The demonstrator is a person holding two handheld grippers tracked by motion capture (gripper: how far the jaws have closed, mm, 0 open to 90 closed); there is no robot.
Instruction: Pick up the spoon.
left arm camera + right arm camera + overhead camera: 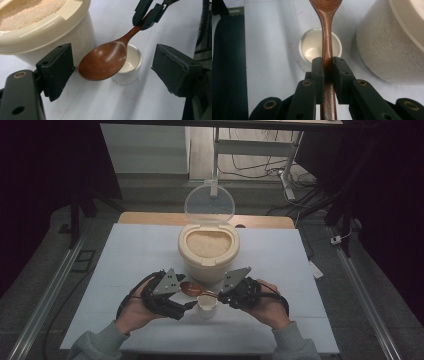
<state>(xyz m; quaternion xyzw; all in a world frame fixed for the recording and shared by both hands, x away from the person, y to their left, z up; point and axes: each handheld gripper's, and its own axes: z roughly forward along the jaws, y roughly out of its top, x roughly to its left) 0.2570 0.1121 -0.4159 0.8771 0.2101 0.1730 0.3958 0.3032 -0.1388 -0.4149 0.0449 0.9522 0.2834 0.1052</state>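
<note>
A brown wooden spoon (190, 288) is held level by its handle, with my right gripper (221, 295) shut on it. Its empty bowl (103, 61) hovers over the near rim of a small white cup (131, 67) that stands on the table. In the right gripper view the handle (327, 32) runs straight out between the jaws, above the cup (312, 47). My left gripper (184, 296) is open beside the cup, jaws wide apart and holding nothing. The spoon's bowl is in front of it, apart from both jaws.
A cream container of rice (208, 251) stands just behind the cup, its clear lid (209, 202) hinged upright. Its wall (377, 50) is close to the right gripper's side. The white table (130, 255) has free room left and right.
</note>
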